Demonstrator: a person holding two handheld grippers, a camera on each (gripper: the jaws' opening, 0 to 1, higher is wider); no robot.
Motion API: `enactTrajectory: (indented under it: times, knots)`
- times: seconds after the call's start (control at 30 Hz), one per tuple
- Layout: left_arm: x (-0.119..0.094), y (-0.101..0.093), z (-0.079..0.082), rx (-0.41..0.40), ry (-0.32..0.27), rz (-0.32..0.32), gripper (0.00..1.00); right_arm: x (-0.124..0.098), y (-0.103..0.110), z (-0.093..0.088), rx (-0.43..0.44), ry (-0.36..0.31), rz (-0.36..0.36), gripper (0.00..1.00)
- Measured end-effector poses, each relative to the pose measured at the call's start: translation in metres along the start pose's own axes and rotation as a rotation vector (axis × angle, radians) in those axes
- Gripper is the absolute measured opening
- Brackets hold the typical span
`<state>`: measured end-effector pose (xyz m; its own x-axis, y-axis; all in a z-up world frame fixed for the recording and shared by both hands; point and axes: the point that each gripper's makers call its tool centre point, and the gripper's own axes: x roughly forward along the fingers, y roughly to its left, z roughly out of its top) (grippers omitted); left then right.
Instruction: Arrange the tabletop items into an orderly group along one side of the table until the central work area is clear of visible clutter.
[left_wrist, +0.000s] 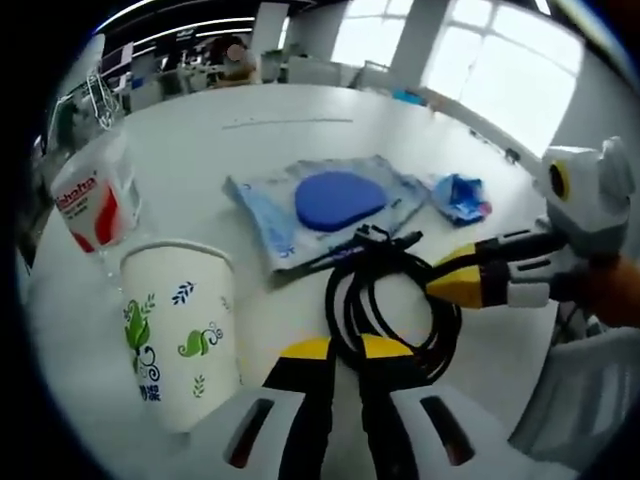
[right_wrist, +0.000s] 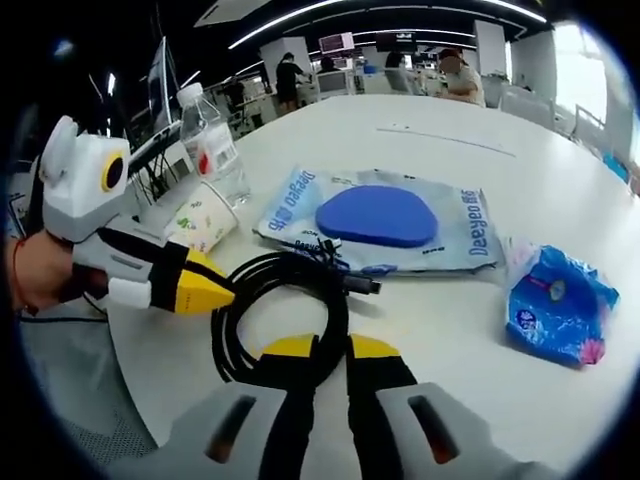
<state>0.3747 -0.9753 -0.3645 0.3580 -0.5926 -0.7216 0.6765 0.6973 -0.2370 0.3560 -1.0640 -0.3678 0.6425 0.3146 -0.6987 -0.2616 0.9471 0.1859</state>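
Left gripper view: both hand-held grippers, left (left_wrist: 345, 350) and right (right_wrist: 330, 350), sit nearly closed at the coiled cable (left_wrist: 385, 300) mid-bench (left_wrist: 250, 150), seemingly pinching it. Next, I'd guess, carry it beside the cup (left_wrist: 180, 330) and bottle (left_wrist: 95, 200).

Open office — desks (right_wrist: 345, 80), monitors (right_wrist: 337, 42), strip lights (right_wrist: 300, 15).

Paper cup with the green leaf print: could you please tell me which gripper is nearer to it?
Left. The left gripper sits right beside the white paper cup, at the black coiled cable; the right gripper is across the cable, farther off.
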Motion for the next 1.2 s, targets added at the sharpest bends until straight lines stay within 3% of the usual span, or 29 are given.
enactTrajectory:
  times: [0.77, 1.2]
  knots:
    - [-0.004, -0.007, 0.009, -0.015, -0.03, -0.014, 0.0, -0.013, -0.003, -0.005, 0.057, -0.024, -0.003, 0.04]
    - [-0.002, -0.034, 0.024, 0.009, -0.039, -0.058, 0.0, -0.04, -0.022, 0.0, 0.114, -0.06, -0.037, 0.02]
